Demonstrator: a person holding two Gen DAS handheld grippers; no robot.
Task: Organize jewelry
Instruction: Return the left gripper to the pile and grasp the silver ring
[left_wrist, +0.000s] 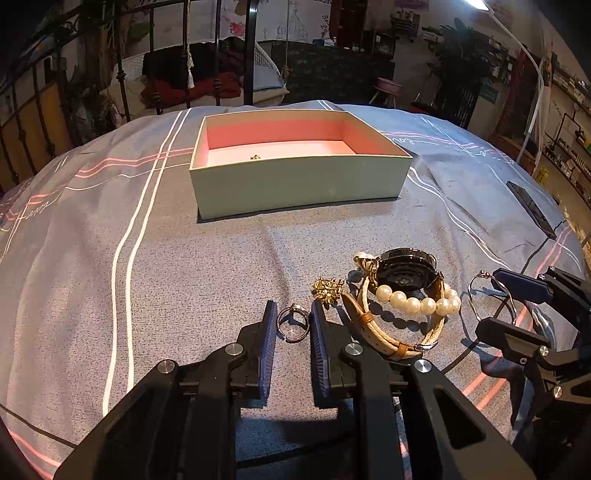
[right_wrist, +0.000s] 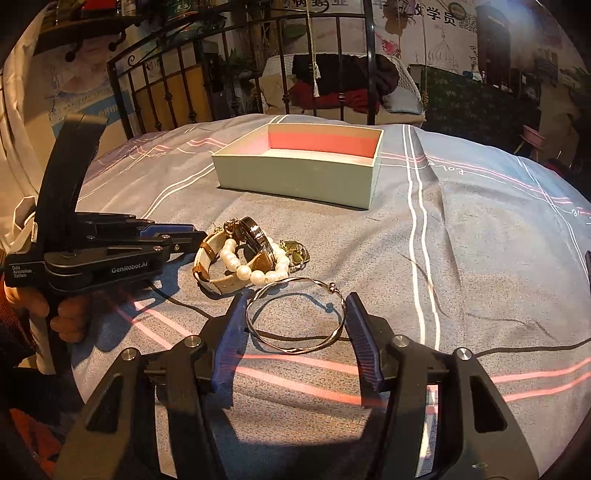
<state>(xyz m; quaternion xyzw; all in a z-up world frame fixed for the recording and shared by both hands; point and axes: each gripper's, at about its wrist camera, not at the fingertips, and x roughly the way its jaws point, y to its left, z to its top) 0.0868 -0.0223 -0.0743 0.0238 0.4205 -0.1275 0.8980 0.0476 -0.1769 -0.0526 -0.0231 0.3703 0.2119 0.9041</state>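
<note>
Both grippers down on the jewelry pile, box w/ pink lining waiting behind.

L gripper (left_wrist: 293, 319) has its fingers narrow, pads pressed on either side of a small silver ring (left_wrist: 293, 324) on the grey bedspread (left_wrist: 166, 280). R gripper (right_wrist: 295, 317) sits wider, pads touching both sides of the thin silver bangle (right_wrist: 295, 315) — gripped across its width. Between them: watch (left_wrist: 402, 273) w/ tan strap, pearl bracelet (left_wrist: 417, 301) draped over it, gold brooch (left_wrist: 327, 288) just beside. Box (left_wrist: 299, 184) well apart, further back — one tiny gold piece (left_wrist: 255, 157) already inside.
</note>
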